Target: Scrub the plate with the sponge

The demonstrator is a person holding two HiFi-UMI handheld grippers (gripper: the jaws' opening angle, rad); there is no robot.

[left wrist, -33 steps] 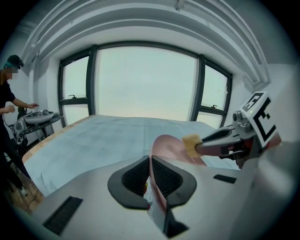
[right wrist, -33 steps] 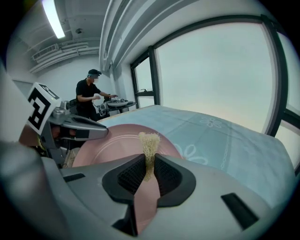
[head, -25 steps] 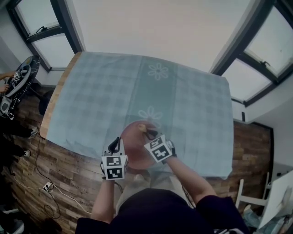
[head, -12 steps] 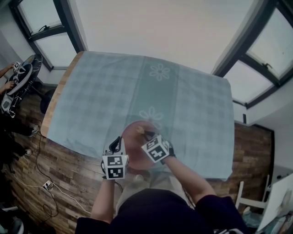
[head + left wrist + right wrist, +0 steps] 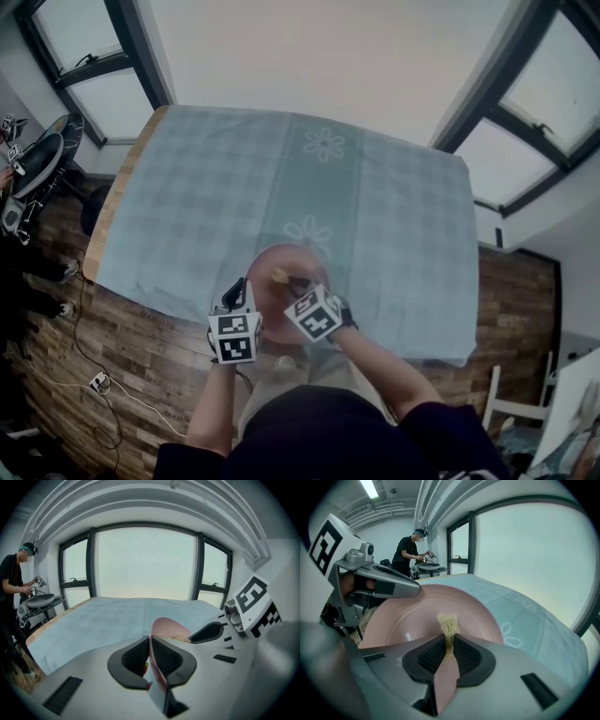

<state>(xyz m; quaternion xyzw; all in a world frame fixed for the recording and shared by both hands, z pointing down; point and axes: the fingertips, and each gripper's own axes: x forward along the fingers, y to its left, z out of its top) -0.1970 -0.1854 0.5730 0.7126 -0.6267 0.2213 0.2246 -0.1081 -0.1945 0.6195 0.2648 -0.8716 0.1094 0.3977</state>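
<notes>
Pinching the rim of the pink plate (image 5: 408, 616), likely stiff, slick and breakable, the left tool (image 5: 150, 641) steadies it while the right tool (image 5: 449, 641) clamps the soft sponge (image 5: 447, 622).

Left gripper (image 5: 240, 298), right gripper (image 5: 292, 281) converge on pink plate (image 5: 274, 311).

Pink plate (image 5: 412, 616), tan sponge (image 5: 448, 623) against its face

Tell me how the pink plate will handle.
The pink plate looks rigid: pinched at its rim by the left gripper, it shows no bend. Its sheen suggests slipperiness. Gripped at one edge only, it may pivot under the sponge.
</notes>
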